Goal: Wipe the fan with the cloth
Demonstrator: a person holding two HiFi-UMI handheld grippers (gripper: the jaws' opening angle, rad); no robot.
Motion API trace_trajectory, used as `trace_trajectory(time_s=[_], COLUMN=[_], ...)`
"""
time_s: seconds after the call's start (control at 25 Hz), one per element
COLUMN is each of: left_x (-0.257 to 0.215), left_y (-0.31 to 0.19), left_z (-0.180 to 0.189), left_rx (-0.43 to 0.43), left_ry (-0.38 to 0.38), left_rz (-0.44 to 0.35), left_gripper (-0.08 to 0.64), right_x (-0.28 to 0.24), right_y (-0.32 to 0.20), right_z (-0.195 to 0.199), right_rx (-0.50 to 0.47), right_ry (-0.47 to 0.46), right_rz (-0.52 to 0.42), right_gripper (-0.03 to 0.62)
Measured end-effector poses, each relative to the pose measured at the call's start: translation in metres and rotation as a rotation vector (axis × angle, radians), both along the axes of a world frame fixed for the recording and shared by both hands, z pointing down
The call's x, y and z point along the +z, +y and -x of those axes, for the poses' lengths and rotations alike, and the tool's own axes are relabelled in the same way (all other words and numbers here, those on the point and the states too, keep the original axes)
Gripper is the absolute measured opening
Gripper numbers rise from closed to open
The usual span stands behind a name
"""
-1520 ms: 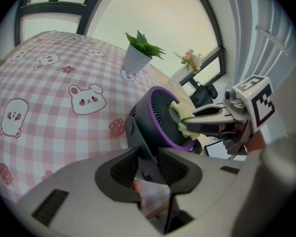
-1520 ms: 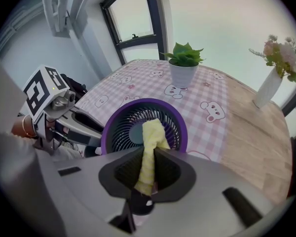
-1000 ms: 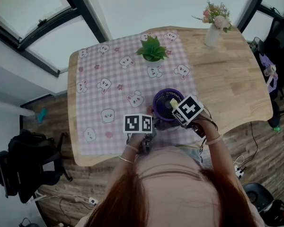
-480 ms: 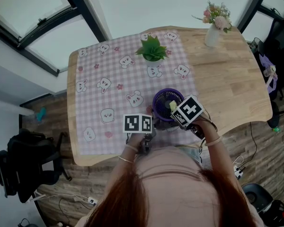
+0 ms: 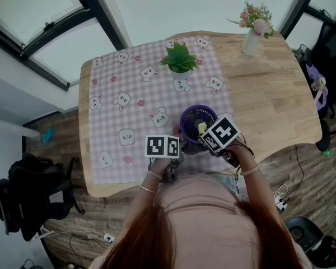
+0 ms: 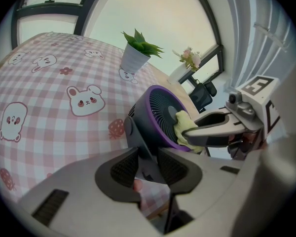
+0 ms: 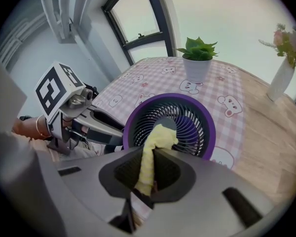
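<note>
A small fan [image 5: 194,121] with a purple rim and dark grille stands on the pink checked tablecloth [image 5: 129,102], near the table's front edge. My left gripper [image 5: 178,150] is shut on the fan's dark rear body [image 6: 143,132], which sits between the jaws [image 6: 148,167]. My right gripper [image 7: 149,169] is shut on a yellow cloth [image 7: 155,142]. The cloth's free end presses on the fan's grille [image 7: 187,115] near its hub. In the left gripper view the cloth [image 6: 183,125] lies against the fan's face under the right gripper [image 6: 207,132].
A potted green plant [image 5: 180,59] stands on the tablecloth behind the fan. A white vase of flowers [image 5: 252,35] is at the far right corner of the wooden table [image 5: 274,94]. A black chair [image 5: 28,195] stands on the floor at left.
The right gripper with the cloth has slid slightly left and nearer across the fan's face. The left gripper and the fan have stayed put.
</note>
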State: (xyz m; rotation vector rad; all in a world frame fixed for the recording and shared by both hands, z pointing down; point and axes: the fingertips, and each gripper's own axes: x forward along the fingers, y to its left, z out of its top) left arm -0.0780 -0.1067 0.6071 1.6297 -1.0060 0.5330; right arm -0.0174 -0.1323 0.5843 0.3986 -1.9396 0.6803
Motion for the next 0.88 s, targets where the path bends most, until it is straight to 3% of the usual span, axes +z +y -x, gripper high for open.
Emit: trace_trajectory(time_s=[0.88], left_x=[-0.001], left_y=[0.002], left_z=[-0.001], left_rx=[0.088], left_ry=[-0.044], left_rz=[0.000], left_gripper=[0.118], right_x=[-0.004], right_y=[0.007], right_z=[0.023], right_rx=[-0.070], right_ry=[-0.020], right_rz=[-0.018], right_gripper=[0.043])
